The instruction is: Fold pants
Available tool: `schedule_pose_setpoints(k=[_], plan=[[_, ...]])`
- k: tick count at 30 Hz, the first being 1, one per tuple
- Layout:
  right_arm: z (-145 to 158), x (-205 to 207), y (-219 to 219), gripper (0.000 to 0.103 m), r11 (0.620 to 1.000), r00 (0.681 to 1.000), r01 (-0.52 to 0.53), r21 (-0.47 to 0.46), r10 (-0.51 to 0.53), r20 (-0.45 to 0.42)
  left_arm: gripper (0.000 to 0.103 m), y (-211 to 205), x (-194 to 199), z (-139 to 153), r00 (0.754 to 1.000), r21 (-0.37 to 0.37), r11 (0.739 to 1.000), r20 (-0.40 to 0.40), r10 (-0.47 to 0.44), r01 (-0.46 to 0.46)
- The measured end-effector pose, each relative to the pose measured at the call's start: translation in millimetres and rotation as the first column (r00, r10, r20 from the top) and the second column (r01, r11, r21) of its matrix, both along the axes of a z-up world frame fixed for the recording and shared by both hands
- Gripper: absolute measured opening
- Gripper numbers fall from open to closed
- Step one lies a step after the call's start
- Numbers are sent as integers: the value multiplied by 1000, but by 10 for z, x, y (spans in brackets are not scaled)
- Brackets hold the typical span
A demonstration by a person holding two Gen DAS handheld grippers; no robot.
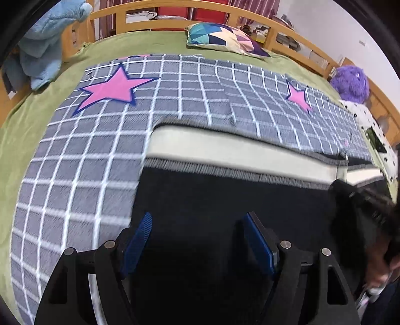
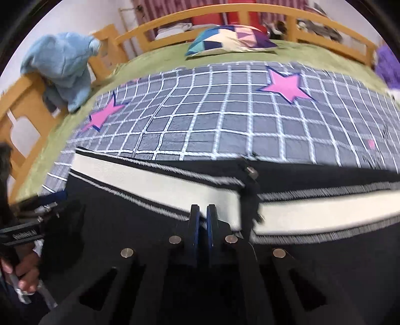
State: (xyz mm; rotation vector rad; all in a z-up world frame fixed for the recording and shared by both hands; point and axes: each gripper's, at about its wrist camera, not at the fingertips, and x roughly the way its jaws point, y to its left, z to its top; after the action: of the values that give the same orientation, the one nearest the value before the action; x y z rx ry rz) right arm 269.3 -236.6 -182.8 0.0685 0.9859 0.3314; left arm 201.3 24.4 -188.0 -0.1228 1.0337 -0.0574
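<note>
Black pants (image 1: 225, 197) with a white side stripe (image 1: 225, 147) lie flat on a grey checked blanket (image 1: 175, 87) with pink stars. My left gripper (image 1: 199, 216) hovers over the black fabric, open, with nothing between its blue pads. In the right wrist view the pants (image 2: 125, 212) and stripe (image 2: 150, 180) run across the frame. My right gripper (image 2: 203, 207) is shut, its pads pinched together on the pants at the lower edge of the stripe. The left gripper (image 2: 25, 232) and the hand (image 2: 25, 272) holding it show at the far left.
The blanket lies on a green sheet (image 1: 20, 125) inside a wooden bed rail (image 1: 175, 7). A patterned pillow (image 1: 225, 37) sits at the far side, blue plush fabric (image 1: 50, 42) hangs on the left rail, and a purple plush (image 1: 350, 85) sits at right.
</note>
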Motion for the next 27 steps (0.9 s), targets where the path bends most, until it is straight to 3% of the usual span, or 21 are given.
schedule_pose_setpoints(k=[4,7,9,11,13,16,21,22,25,27], plan=[[56,-490,-43,11,998,999,-2,-65,5,48,74,-3,-427,-52,1000,7,1000,-9,-19,19],[42,-986,-68,15,998,999,-31,-50,34,42,74,-60,-814,-48,999,40,998,13,-42,42],[2,-1265,-122,16,999,999,-24,-42,25,37,80,-66,-1044,-13,998,81,996,36,-44,41],[53,-1526,-180,16,1000,996,-7,-30,10,85,80,-14,-1216,-21,999,61,997,18,-40,39],[147,-1748,-256,38,999,993,39,-33,-35,115,80,103,-1349,6,1000,4,1000,17,-21,21],[254,-1941,-413,40,994,986,83,72,-93,140,80,269,-1453,43,1000,-64,998,4,30,-29],[27,-1711,-391,40,983,991,125,137,-130,28,80,348,-1530,47,999,-137,989,-2,52,-52],[-54,-1646,-373,35,979,991,133,151,-134,-8,80,353,-1551,60,999,-151,987,1,52,-51],[-41,-1662,-315,18,986,993,112,120,-116,27,80,366,-1567,97,999,-146,988,15,49,-46],[131,-1791,-422,17,973,992,92,210,-107,65,80,391,-1583,124,998,-139,989,27,56,-52]])
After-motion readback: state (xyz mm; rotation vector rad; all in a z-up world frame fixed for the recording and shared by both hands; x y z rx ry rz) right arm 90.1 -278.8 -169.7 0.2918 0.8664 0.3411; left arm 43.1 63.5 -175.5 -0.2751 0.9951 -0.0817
